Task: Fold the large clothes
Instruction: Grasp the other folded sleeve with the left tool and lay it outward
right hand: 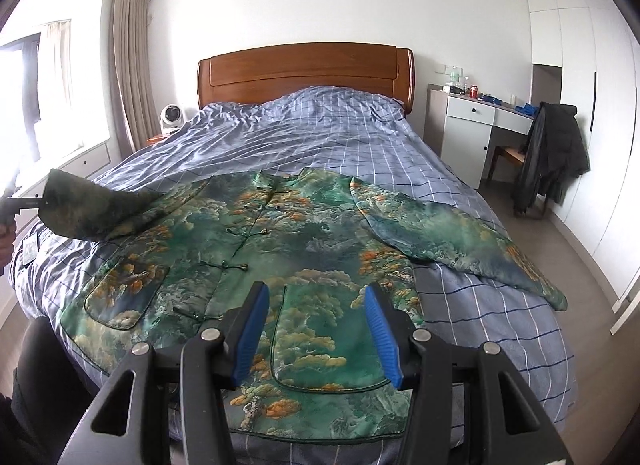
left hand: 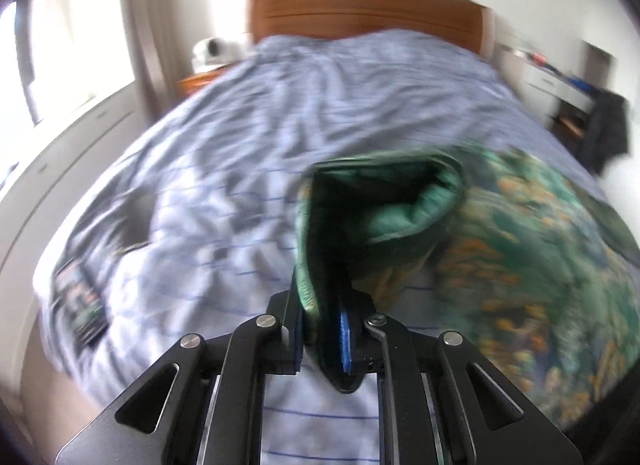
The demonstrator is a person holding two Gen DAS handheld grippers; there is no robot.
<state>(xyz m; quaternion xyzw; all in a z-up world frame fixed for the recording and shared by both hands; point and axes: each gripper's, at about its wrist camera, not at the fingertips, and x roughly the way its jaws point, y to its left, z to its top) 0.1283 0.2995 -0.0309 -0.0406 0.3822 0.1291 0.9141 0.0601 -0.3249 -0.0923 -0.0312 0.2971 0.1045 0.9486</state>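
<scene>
A green jacket [right hand: 304, 241] with an orange and white landscape print lies face up on the bed, front closed, collar toward the headboard. Its right sleeve [right hand: 452, 237] is spread out to the right. My left gripper [left hand: 326, 329] is shut on the cuff of the left sleeve [left hand: 384, 205] and holds it lifted above the bed; in the right wrist view that lifted sleeve [right hand: 92, 209] shows at the far left. My right gripper [right hand: 318, 321] is open and empty, hovering over the jacket's lower hem by a patch pocket.
The bed has a blue checked duvet [right hand: 320, 133] and a wooden headboard [right hand: 304, 69]. A small card or booklet [left hand: 78, 305] lies on the duvet's left edge. A desk [right hand: 480, 113] and a chair draped with a dark coat [right hand: 552, 153] stand at the right.
</scene>
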